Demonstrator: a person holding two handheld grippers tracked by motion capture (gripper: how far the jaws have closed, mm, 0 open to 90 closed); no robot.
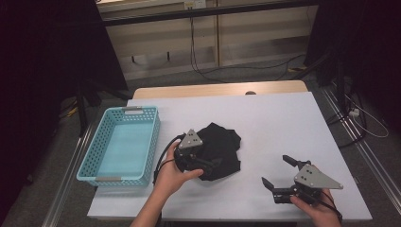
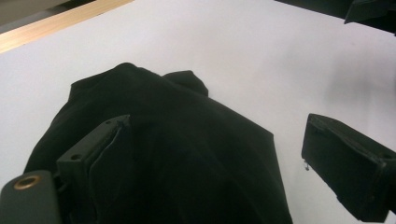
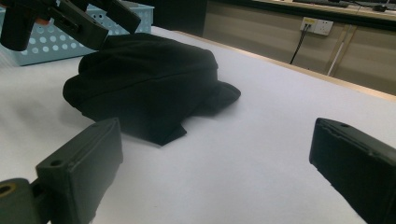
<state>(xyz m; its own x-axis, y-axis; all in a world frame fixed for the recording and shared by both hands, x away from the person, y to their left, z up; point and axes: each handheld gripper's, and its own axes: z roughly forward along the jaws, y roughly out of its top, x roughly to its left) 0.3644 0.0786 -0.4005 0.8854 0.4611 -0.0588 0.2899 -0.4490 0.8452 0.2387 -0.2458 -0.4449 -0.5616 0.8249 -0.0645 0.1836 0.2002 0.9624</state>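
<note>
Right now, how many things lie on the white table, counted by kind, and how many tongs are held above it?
Black cloth: 1
Light blue plastic basket: 1
Tongs, left and right, both open: 2
Total: 4

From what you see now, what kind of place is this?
Probably a lab or workshop set up for recording, not a home. A white table holds just a black cloth and a blue basket, cables trail over the carpeted floor, and a wall socket sits behind.

Open table [image 1: 283,123] right of cloth [image 1: 222,146]; basket [image 1: 120,144] blocks left.
</note>
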